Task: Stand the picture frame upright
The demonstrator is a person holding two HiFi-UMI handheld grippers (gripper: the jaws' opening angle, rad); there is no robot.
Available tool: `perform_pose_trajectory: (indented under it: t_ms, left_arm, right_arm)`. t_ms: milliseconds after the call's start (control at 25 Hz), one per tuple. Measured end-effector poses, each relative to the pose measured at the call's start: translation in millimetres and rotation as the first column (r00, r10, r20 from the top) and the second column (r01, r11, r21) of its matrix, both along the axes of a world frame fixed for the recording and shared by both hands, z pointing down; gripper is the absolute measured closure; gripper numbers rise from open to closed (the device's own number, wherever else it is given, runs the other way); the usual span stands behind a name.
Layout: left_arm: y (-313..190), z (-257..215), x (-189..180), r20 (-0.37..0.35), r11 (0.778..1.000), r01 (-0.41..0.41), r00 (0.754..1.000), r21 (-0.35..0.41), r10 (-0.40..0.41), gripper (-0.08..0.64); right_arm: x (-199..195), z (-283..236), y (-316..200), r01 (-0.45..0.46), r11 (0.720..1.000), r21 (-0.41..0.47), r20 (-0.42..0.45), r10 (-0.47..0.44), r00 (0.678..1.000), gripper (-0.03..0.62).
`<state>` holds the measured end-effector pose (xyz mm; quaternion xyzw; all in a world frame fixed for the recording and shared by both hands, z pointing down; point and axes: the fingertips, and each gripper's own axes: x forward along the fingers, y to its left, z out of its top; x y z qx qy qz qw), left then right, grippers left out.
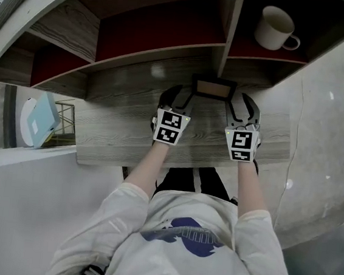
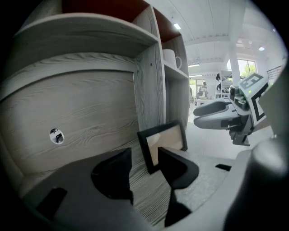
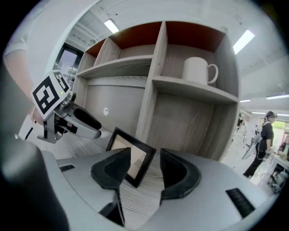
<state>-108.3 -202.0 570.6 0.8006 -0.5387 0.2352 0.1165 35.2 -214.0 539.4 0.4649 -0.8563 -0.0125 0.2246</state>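
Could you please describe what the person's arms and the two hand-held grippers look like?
The left hand-held gripper and right hand-held gripper each have a grey body, curved black pads and a cube of black-and-white square markers. The person wears a pale top with sleeves reaching the elbows.

Matt black picture frame (image 2: 162, 145), wood-grain desk (image 1: 118, 128), glossy white mug (image 1: 276, 29)

Dim fisheye views, dark rounded corners, bright ceiling strip lights
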Motion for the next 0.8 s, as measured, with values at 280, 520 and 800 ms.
perform_pose_trajectory:
  t_ms: [280,520,800]
  left_arm:
    - [46,-92,-11,-0.089,0.989,0.033,0.996,0.147,-0.02,0.394]
    - [88,-156,-15,-0.149,0.967,0.046,0.989,0.25,-0.008,0.394]
    - [115,-215,-11,-0.178,0.933,0.034,0.983,0.358,0.033,0.411]
  right_arm:
    - [19,-84,43,-0.102,0.993,0.058,0.185,0.09,0.979,0.423]
    - [34,-150,86,-0.138,0.984,0.109,0.268,0.105,0.958,0.47]
    - [46,-201,110,-0.158,0.972,0.173,0.304,0.099,0.947,0.532]
